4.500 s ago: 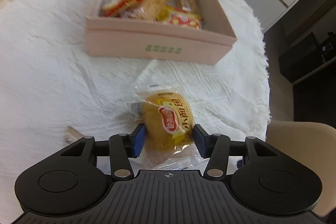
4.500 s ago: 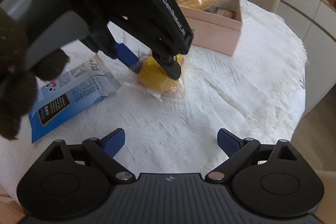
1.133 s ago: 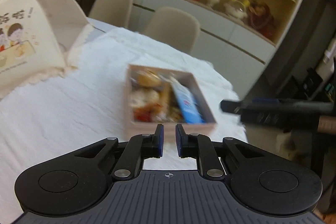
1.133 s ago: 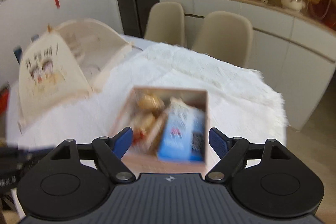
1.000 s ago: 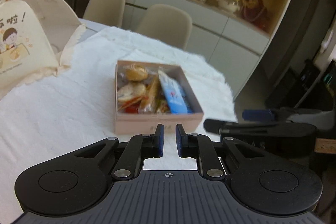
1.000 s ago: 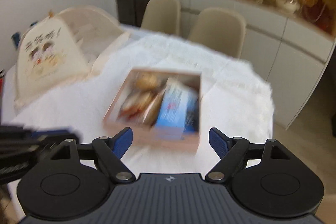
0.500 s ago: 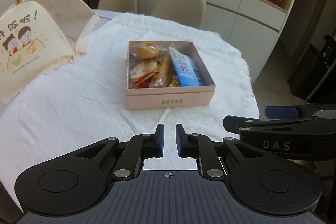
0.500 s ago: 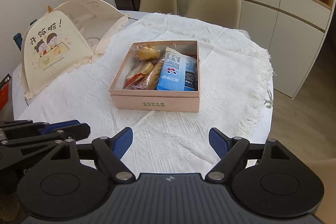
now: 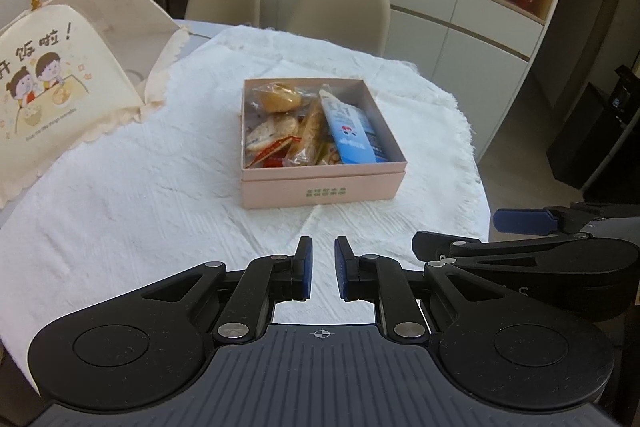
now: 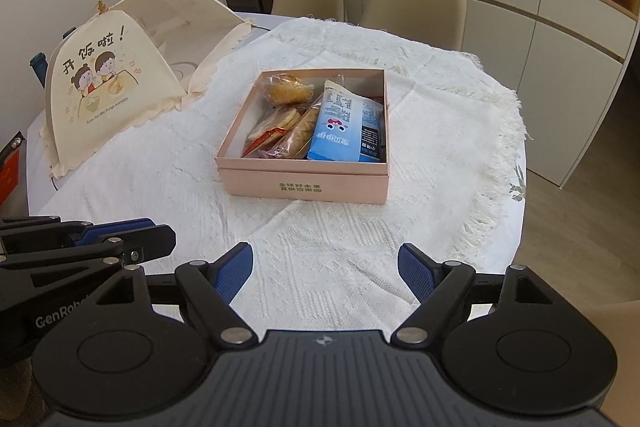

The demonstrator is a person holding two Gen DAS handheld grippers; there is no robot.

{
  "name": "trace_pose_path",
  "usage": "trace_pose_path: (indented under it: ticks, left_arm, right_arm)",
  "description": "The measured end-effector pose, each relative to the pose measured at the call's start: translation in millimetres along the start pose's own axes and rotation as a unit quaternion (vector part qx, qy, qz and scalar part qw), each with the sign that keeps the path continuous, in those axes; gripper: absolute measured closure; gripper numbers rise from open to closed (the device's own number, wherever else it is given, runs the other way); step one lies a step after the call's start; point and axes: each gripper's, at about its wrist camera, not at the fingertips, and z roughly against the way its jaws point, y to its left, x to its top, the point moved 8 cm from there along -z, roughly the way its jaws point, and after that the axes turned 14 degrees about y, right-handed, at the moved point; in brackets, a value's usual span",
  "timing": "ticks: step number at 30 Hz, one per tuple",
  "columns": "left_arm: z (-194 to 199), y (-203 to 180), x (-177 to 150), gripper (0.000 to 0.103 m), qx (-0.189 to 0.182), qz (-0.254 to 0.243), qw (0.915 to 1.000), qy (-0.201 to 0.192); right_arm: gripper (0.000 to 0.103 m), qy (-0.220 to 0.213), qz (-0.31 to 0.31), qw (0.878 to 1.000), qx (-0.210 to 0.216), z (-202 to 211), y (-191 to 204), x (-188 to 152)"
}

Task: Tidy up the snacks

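A pink open box stands on the white tablecloth in the middle of the table. It holds several wrapped snacks and a blue packet along its right side. My left gripper is shut and empty, held back from the box near the table's front edge; it also shows at the left of the right wrist view. My right gripper is open and empty, beside the left one, and shows at the right of the left wrist view.
A cream folding food cover with a cartoon print stands at the table's left. Two beige chairs stand behind the table. White cabinets and shelves with ornaments line the back wall.
Both grippers have pulled back and up from the box to the table's front edge. The yellow bun and the blue packet, earlier on the cloth, now lie in the box.
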Motion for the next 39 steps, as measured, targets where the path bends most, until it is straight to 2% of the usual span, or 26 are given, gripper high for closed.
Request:
trace_pose_path:
  ticks: [34, 39]
  left_arm:
    - [-1.8, -4.8, -5.8, 0.087, -0.005, 0.001, 1.0000, 0.005]
    - [-6.5, -3.6, -5.6, 0.087, 0.005, 0.000, 1.0000, -0.007]
  right_arm:
    - [0.023, 0.000, -0.013, 1.000, 0.001, 2.5, -4.4, -4.9]
    - [0.023, 0.003, -0.015, 1.000, -0.003, -0.4, -4.9, -6.7]
